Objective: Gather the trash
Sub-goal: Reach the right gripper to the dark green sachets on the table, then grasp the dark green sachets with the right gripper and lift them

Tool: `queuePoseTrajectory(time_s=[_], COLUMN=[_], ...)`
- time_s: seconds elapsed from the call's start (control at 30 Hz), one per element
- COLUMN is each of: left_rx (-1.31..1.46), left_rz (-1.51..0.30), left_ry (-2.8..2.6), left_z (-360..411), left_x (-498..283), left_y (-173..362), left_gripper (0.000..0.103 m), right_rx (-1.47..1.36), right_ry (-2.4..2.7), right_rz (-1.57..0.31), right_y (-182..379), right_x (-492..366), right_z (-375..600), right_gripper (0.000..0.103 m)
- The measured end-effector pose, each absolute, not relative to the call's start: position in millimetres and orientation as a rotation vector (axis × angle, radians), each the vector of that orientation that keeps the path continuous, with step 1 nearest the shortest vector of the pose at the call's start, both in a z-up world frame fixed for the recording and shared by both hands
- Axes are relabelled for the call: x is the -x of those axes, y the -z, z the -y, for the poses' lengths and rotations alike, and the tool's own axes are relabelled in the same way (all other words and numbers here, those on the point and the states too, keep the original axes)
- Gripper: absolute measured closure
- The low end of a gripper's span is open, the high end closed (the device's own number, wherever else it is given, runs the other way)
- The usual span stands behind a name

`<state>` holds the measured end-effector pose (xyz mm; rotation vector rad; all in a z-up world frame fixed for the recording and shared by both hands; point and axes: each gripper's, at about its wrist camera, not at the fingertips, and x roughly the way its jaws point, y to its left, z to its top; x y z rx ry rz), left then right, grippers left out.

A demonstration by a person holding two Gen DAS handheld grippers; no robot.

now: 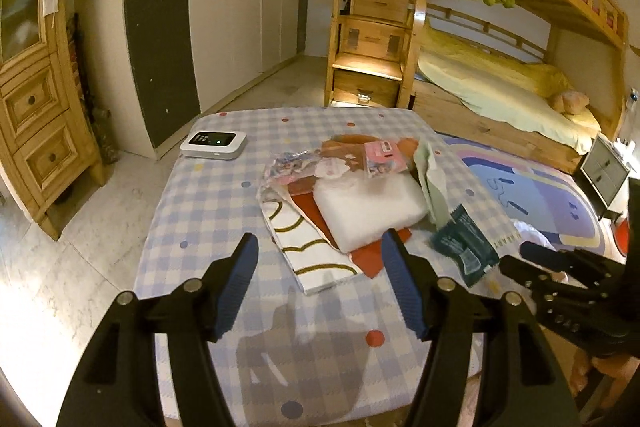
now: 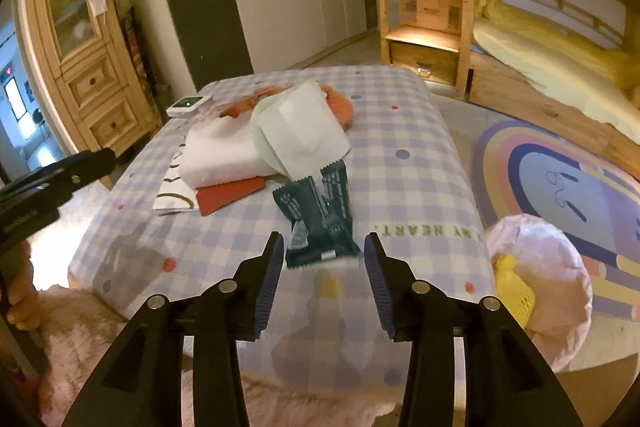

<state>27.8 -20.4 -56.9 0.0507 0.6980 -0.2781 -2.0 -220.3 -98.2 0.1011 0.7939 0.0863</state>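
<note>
**Closing in on the dark wrapper at the near edge of the trash pile**

The person is bringing both grippers in over the bench [image 2: 420, 155], which is wearing a blue-and-white checked cloth, and the collecting itself is only getting under way: nothing is being held yet. The right gripper [image 2: 324, 259] is standing with its jaws apart, and the dark green wrapper [image 2: 320, 211] is lying on the cloth just ahead of them, its near end sitting roughly between the blue pads without either pad pressing on it. The left gripper [image 1: 320, 267] is also holding its jaws open and empty, pointing at the flat stack behind: a white padded pouch [image 1: 368, 211] resting on a red sheet [image 1: 372, 259] and a white card with gold arcs [image 1: 312, 259], with smaller colourful packets [image 1: 380, 159] farther back and a pale green sachet [image 1: 434, 183] leaning beside the pouch.

A pink-lined bin [image 2: 540, 283] is showing at the right of the right wrist view, just off the bench edge, and is probably where the trash is going. A small white device [image 1: 213, 145] with a lit screen is sitting at the far left corner, apart from the pile, and does not look like trash.

The next move is likely calling for the right jaws to come down around the wrapper's near end and pinch it flat against the cloth, keeping the thin foil from sliding away, before carrying it to the bin.
</note>
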Motion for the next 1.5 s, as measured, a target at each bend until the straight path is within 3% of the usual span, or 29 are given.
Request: queuePoseTrajectory(time_s=[0.37, 0.5, 0.7, 0.97, 1.5], left_rx=[-0.082, -0.094, -0.089, -0.123, -0.227], left_rz=[-0.719, -0.710, -0.699, -0.651, -0.685], left_ry=[0.278, 0.278, 0.280, 0.285, 0.373], left_z=[28.7, 30.9, 31.0, 25.9, 49.3], left_x=[-30.8, -27.8, -24.3, -43.1, -89.5], left_y=[59.9, 59.3, 55.6, 43.3, 82.1], left_gripper=[0.041, 0.041, 0.041, 0.041, 0.040], right_rx=[-0.074, -0.065, -0.076, -0.078, -0.104], right_ry=[-0.106, -0.120, -0.101, -0.068, -0.063], right_rz=[-0.853, -0.825, -0.748, -0.684, -0.711], right_y=[122.0, 116.4, 90.0, 61.3, 70.1], right_x=[-29.9, -19.8, 6.9, 12.5, -10.8], right_z=[220.5, 217.2, 222.6, 230.6, 240.5], right_gripper=[0.061, 0.079, 0.087, 0.087, 0.087])
